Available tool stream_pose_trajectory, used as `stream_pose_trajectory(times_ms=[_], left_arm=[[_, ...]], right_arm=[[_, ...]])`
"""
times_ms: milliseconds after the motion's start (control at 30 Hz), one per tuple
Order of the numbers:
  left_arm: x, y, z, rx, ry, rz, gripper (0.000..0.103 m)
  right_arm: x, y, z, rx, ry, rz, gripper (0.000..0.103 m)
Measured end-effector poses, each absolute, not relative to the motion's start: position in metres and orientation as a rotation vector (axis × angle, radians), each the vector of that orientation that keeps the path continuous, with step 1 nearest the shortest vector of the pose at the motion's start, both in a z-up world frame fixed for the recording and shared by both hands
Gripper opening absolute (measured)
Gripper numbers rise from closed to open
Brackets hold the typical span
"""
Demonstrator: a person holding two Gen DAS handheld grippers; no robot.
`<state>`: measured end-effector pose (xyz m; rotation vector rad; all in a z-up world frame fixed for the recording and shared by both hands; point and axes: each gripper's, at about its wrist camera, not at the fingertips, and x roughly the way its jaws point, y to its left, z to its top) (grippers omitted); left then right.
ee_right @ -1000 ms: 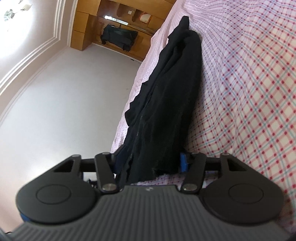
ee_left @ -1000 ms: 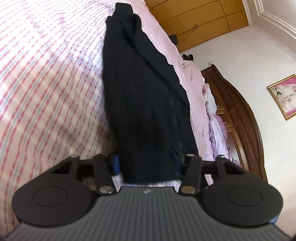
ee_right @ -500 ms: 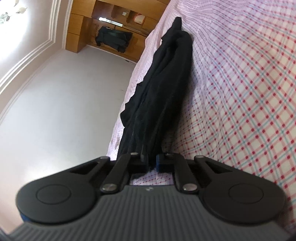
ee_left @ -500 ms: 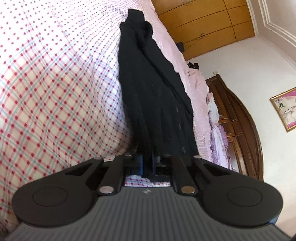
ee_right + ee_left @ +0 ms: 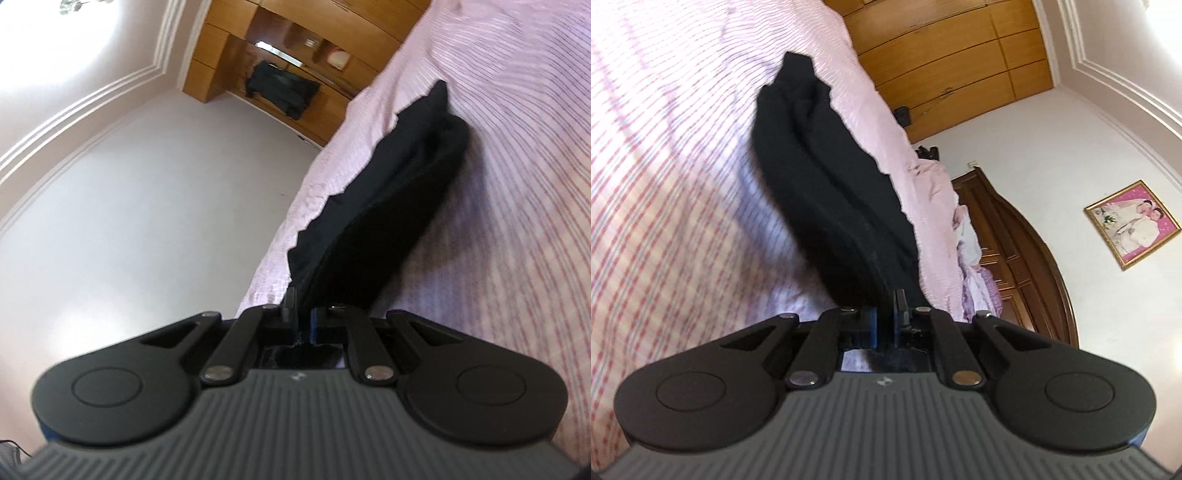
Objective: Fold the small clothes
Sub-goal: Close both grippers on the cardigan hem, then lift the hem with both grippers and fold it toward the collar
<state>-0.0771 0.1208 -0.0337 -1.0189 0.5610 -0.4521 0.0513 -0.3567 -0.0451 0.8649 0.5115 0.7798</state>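
A black knitted garment stretches away from me over a bed with a pink checked sheet. My left gripper is shut on the garment's near edge, and the cloth rises off the sheet at that end. In the right wrist view the same black garment runs from my right gripper, which is shut on its other near corner. The far end of the garment still lies on the pink checked sheet. Both views are blurred by motion.
A pile of pale clothes lies by the dark wooden headboard. Wooden wardrobes stand past the bed, with a dark garment hanging there. A framed picture hangs on the wall.
Both grippers went from open around the garment's near edge to shut on it. Both then rose, lifting the near end of the garment off the sheet.
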Motion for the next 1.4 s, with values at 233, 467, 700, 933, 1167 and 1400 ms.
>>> stream_pose_trajectory(times_ms=[233, 467, 700, 933, 1167, 1400], left_arm=[[-0.058, 0.128, -0.011, -0.997, 0.501, -0.451, 0.008], [-0.032, 0.135, 0.008, -1.001, 0.47, -0.439, 0.008], [0.007, 0.142, 0.032, -0.97, 0.428, -0.428, 0.008], [0.067, 0.148, 0.058, -0.946, 0.35, -0.441, 0.008], [0.137, 0.148, 0.05, -0.922, 0.325, -0.462, 0.008], [0.186, 0.155, 0.044, -0.872, 0.347, -0.462, 0.008]], right_arm=[[0.073, -0.35, -0.027, 0.861, 0.443, 0.797, 0.008], [0.104, -0.346, -0.015, 0.875, 0.393, 0.8, 0.008], [0.145, -0.338, 0.007, 0.834, 0.329, 0.811, 0.008], [0.195, -0.333, 0.023, 0.811, 0.262, 0.797, 0.008], [0.26, -0.327, 0.007, 0.843, 0.284, 0.735, 0.008], [0.311, -0.315, 0.002, 0.828, 0.301, 0.749, 0.008]])
